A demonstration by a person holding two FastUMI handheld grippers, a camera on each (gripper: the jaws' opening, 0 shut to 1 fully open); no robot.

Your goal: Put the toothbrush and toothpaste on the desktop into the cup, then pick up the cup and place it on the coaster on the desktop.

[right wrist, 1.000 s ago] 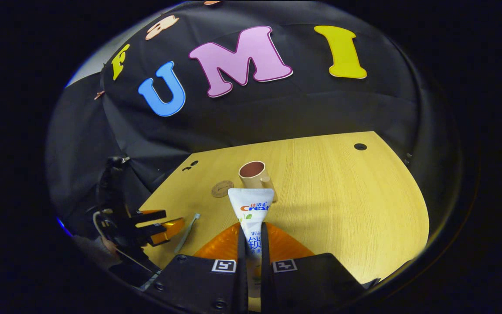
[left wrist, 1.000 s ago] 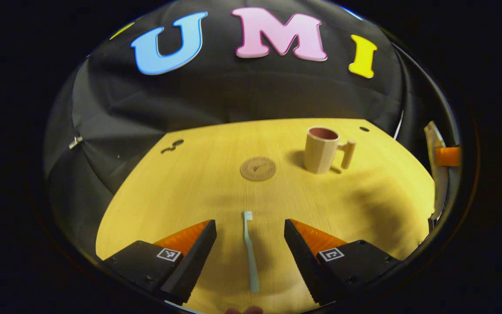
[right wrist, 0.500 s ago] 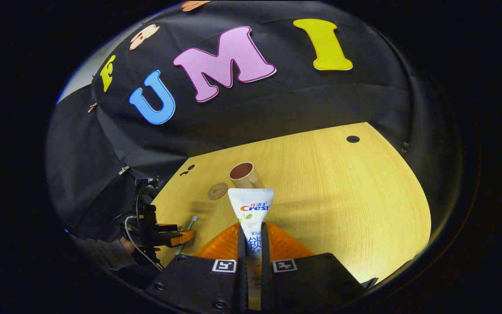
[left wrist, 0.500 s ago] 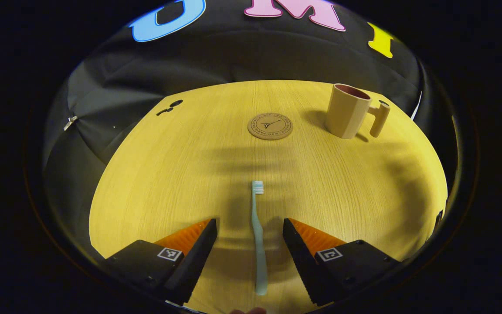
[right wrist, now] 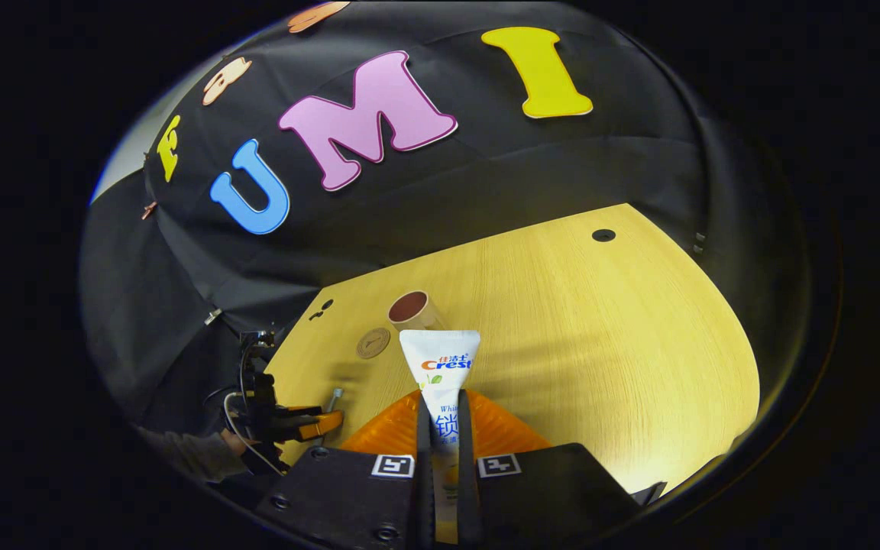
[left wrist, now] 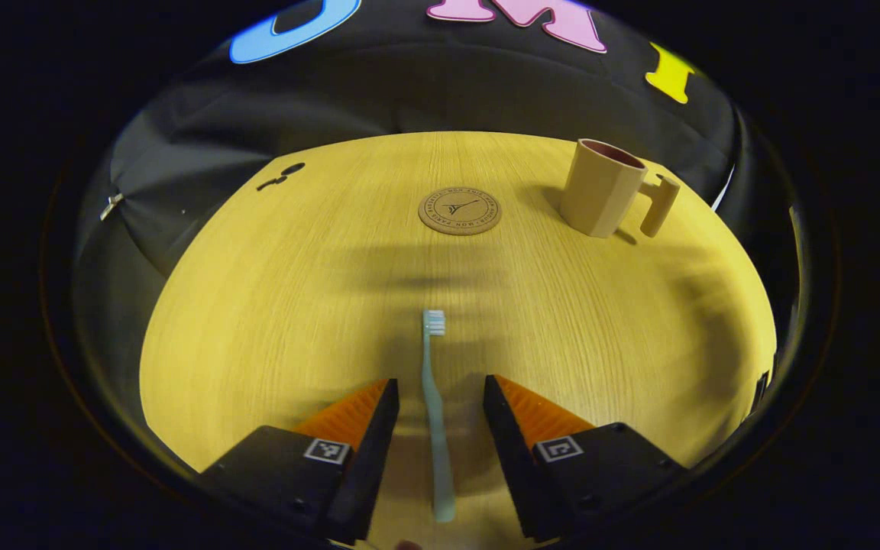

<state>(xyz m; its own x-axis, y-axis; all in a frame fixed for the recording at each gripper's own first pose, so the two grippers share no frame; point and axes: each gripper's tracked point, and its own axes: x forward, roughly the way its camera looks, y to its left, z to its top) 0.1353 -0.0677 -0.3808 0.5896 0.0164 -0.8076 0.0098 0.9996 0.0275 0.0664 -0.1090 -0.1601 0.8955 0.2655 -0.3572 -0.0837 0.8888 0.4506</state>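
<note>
In the left gripper view, the left gripper (left wrist: pixel 435 397) sits low over the wooden desktop (left wrist: pixel 257 321) with its jaws spread apart, one finger on either side of the toothbrush (left wrist: pixel 434 412). The toothbrush lies flat between them, bristle head pointing to the far side, and neither finger touches it. Farther off, the round coaster (left wrist: pixel 460 211) lies near the middle of the desktop, and the cup (left wrist: pixel 600 187) stands upright to its right, handle to the right, well apart from the toothbrush.

In the right gripper view, the right gripper (right wrist: pixel 440 428) is closed tight on the toothpaste (right wrist: pixel 440 367), both fingers pressing its tube, which stands up between them above the desktop. Just beyond the tube stands the cup (right wrist: pixel 409 309), with the coaster (right wrist: pixel 373 343) at its near left. At the near left, the left gripper (right wrist: pixel 310 422) hovers by the toothbrush (right wrist: pixel 331 399), a sleeve (right wrist: pixel 188 451) behind it.
</note>
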